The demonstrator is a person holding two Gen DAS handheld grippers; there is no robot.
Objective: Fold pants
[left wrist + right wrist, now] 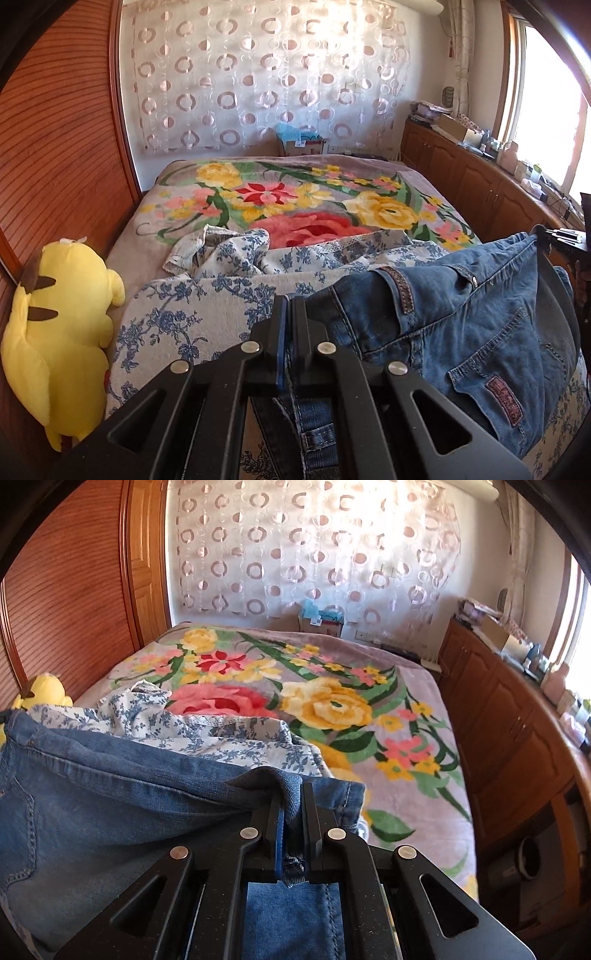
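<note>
Across the bed (147, 254) we see a floral blanket (369, 709), with a blue-and-white printed cloth (207, 306) on its near part and a yellow plush toy (55, 332) at the left edge by the wooden panel. We hold the jeans (480, 314) above that cloth, stretched between both grippers. Our left gripper (290, 321) is clamped shut on denim, and our right gripper (293, 805) pinches a bunched fold of it.
</note>
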